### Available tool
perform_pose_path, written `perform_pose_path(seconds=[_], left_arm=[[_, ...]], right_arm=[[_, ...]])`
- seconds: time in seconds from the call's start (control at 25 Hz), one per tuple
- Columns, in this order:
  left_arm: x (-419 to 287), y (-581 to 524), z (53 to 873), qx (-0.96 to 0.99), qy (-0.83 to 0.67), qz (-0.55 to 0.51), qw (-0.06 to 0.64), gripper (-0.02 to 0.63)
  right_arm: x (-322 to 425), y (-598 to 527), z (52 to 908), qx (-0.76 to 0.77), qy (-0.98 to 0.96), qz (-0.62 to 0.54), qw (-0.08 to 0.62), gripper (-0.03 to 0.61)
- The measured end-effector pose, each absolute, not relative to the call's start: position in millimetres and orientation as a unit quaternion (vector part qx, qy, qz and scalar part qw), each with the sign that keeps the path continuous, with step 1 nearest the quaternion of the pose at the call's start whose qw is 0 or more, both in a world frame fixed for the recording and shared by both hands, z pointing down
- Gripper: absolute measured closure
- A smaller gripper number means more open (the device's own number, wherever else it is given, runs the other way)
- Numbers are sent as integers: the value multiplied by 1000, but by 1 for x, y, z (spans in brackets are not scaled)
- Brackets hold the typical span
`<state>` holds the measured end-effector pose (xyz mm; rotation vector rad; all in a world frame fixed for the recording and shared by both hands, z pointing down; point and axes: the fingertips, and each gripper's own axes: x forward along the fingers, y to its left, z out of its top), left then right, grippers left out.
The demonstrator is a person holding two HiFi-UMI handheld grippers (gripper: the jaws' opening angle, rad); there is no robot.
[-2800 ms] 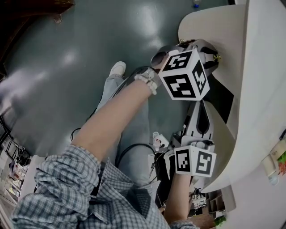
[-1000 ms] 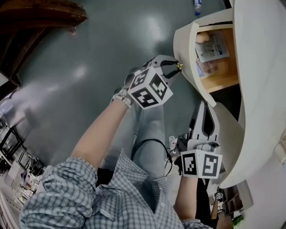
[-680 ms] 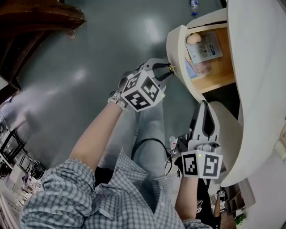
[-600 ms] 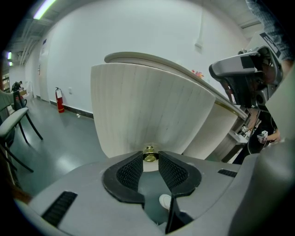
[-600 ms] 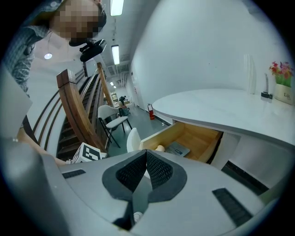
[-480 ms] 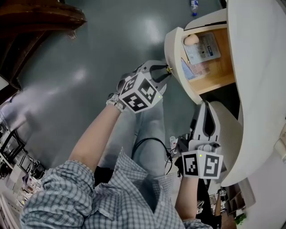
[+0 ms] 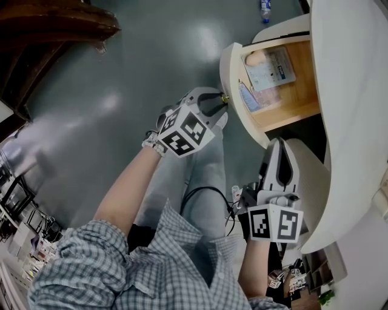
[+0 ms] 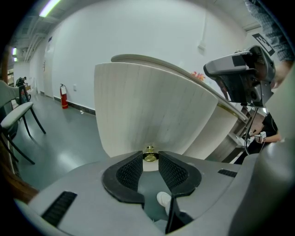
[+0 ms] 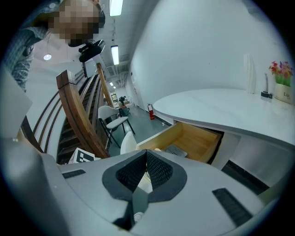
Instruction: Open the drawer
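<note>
The drawer (image 7: 285,97) stands pulled out from under the white tabletop (image 7: 354,91), with its wooden inside showing. Its curved cream front (image 7: 232,69) (image 8: 152,110) carries a small brass knob (image 7: 225,98) (image 8: 149,154). My left gripper (image 7: 217,104) (image 8: 149,161) is shut on that knob, which sits between the tips of the black ribbed pads (image 8: 130,171). My right gripper (image 7: 279,145) (image 9: 146,159) hangs lower, in front of the cream panel (image 7: 309,181) below the drawer. Its jaws are shut with nothing in them. It looks toward the open drawer (image 9: 193,138).
Inside the drawer lie a pale egg-shaped thing (image 7: 256,58) and a printed card (image 7: 277,65). A bottle (image 7: 265,8) lies on the grey floor. The person's legs and cables (image 7: 203,200) are below the grippers. A wooden stair rail (image 9: 76,115) and a chair (image 9: 113,117) stand behind.
The drawer was shut at first and now stands open. Over the last second the left gripper drew the knob and front further left. The right gripper stayed put.
</note>
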<state>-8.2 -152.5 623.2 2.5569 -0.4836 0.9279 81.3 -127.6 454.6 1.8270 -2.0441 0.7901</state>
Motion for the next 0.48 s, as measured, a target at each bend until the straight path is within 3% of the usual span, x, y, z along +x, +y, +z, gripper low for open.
perform_pose_path(seconds=[0.48], left_arm=[[-11, -152, 622, 901, -184, 343, 190, 505]], right_arm=[[83, -131, 448, 634, -709, 272, 144, 569]])
